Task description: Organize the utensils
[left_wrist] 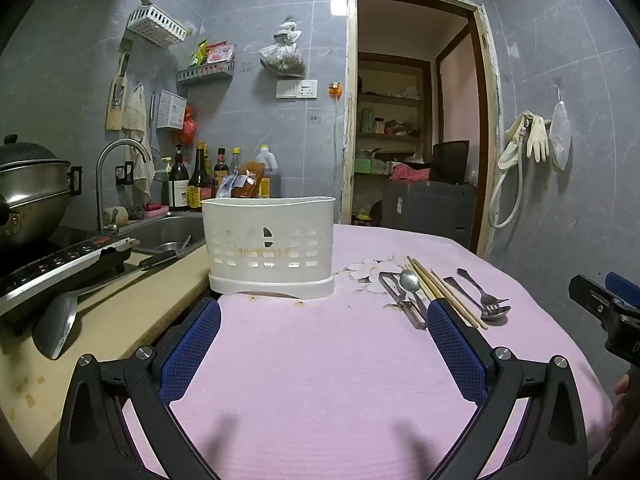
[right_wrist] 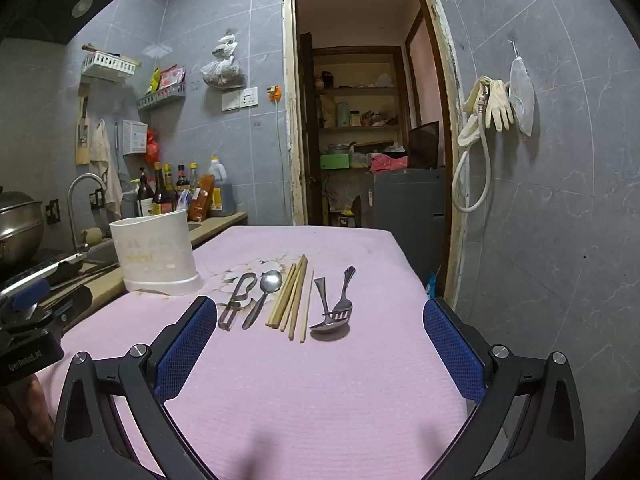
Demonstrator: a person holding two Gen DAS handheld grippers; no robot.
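Surface (right_wrist: 320, 380): covered in pink cloth, floral print near the far middle.

Utensil basket (left_wrist: 268, 244): white, perforated, upright at the far left edge of the surface, beside the sink (left_wrist: 168, 232). Nothing visible inside from these angles.

Left gripper (left_wrist: 324, 344): jaws spread wide, nothing between the blue pads, hovering above the cloth, directly in front of the basket and short of it.

Right gripper (right_wrist: 320, 344): jaws equally wide, empty, hovering to the right of the basket, facing the row of utensils.

Utensils: laid in a row on the cloth, right of the basket, none inside it. Order outward from the basket:
- Peeler (right_wrist: 236, 296), metal, nearest the basket.
- Spoon (right_wrist: 262, 294), just beside the peeler, bowl pointing away.
- Chopsticks (right_wrist: 294, 300), wooden, several lying roughly parallel, one slightly apart on the far side from the basket.
- Second spoon (right_wrist: 326, 314) and fork (right_wrist: 343, 300), farthest from the basket, fork tines resting over the spoon, touching.

No utensil touched by either gripper.
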